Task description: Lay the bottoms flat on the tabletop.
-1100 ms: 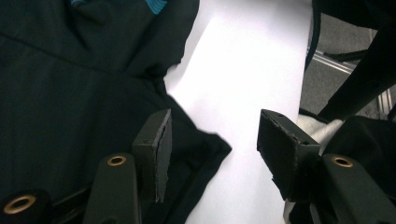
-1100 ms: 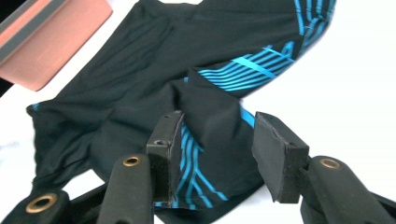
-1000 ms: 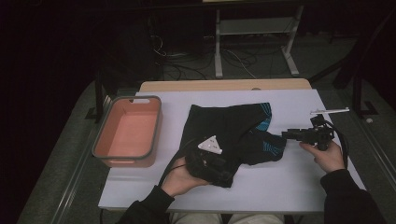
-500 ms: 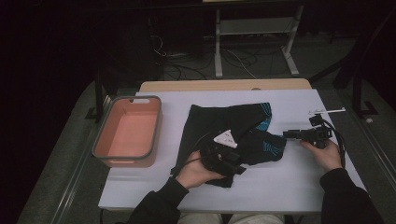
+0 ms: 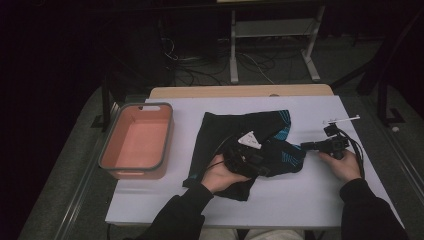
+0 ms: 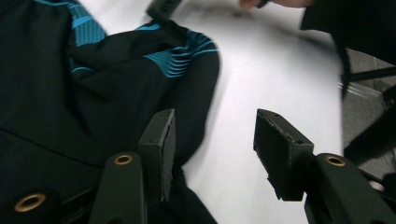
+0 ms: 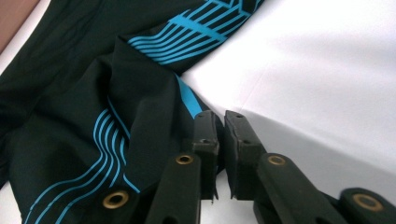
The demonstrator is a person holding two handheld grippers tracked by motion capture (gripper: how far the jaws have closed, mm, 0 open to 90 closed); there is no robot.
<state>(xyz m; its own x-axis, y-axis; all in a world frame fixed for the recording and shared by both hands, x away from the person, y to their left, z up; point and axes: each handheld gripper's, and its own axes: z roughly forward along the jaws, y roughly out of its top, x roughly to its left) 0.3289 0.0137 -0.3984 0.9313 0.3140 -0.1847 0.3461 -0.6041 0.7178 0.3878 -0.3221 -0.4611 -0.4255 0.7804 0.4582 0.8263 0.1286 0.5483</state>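
While jaws pinch shorts (image 7: 93, 121), right hand (image 5: 345, 165) lies low

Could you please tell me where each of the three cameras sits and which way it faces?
High view: above the person's side, looking forward and down on the table; forearms and both hands show.
Left gripper view: rides the left gripper, looking across the black shorts.
Right gripper view: rides the right gripper, jaws nearly together at the shorts' edge.
All share the shorts.

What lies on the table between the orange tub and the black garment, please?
Nothing: in the high view, the stretch of white table between the orange tub and the black garment is bare.
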